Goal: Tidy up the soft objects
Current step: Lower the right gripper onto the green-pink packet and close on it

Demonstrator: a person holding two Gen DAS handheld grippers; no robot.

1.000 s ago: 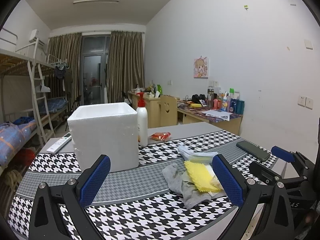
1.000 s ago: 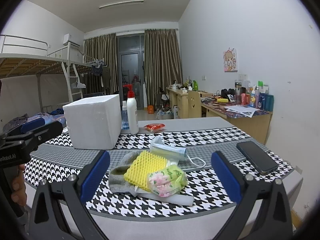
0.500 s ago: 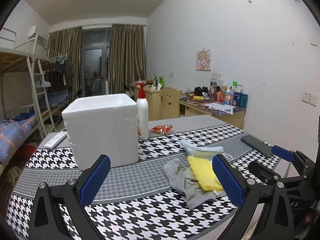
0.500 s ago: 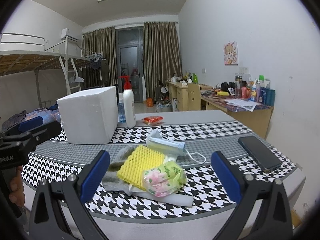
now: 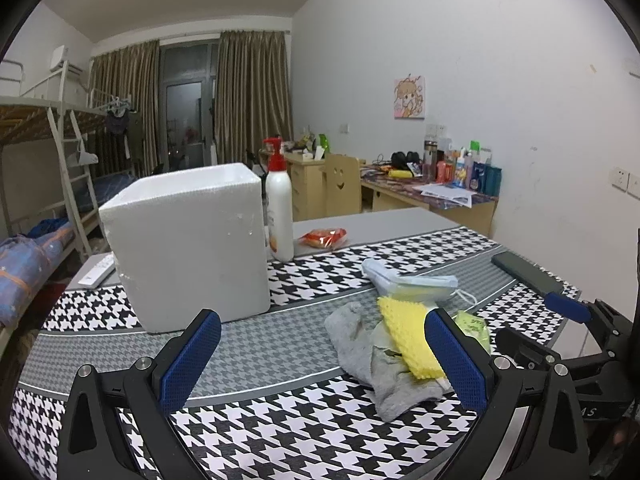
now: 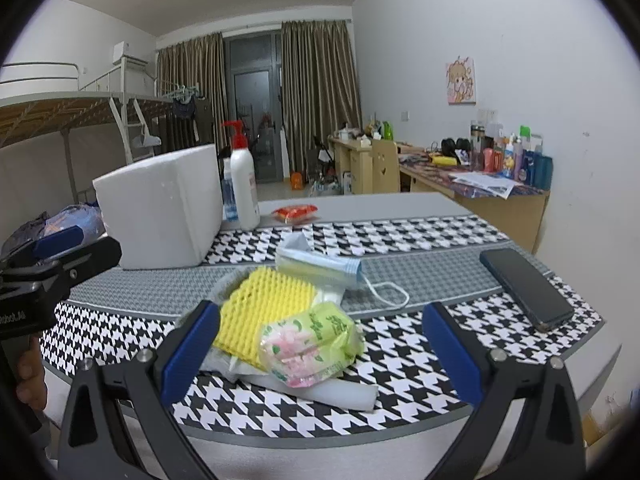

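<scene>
The right gripper [image 6: 320,344] is hovering at the near table edge [image 6: 360,436] with its jaws spread wide and gripping nothing; the left gripper [image 5: 320,356] is hovering over the houndstooth mat [image 5: 280,432], jaws likewise spread and unloaded.

The soft objects are lying in one pile near the front edge, right of centre. A green tissue pack [image 6: 310,348] is sitting nearest, resting on a white foam sheet [image 6: 340,396] that is reaching almost to the mat's near border. A yellow foam net [image 6: 264,304] is lying just behind the pack, touching it, and is overlapping a grey sock [image 5: 368,356] that is spreading to the left. A blue face mask [image 6: 320,266] is lying at the far side of the pile, its ear loop trailing right.

Open mat is showing left of the pile — a clear grey band is running between the sock and the white foam box [image 5: 188,240]. The box is standing upright, far left. To the right, a black phone [image 6: 524,288] is lying well apart from the pile, close to the right table edge.

Farther back, a white pump bottle [image 5: 279,212] is standing just beside the box's right face, and a red snack packet [image 5: 324,237] is lying on bare grey tabletop beyond the mat.
</scene>
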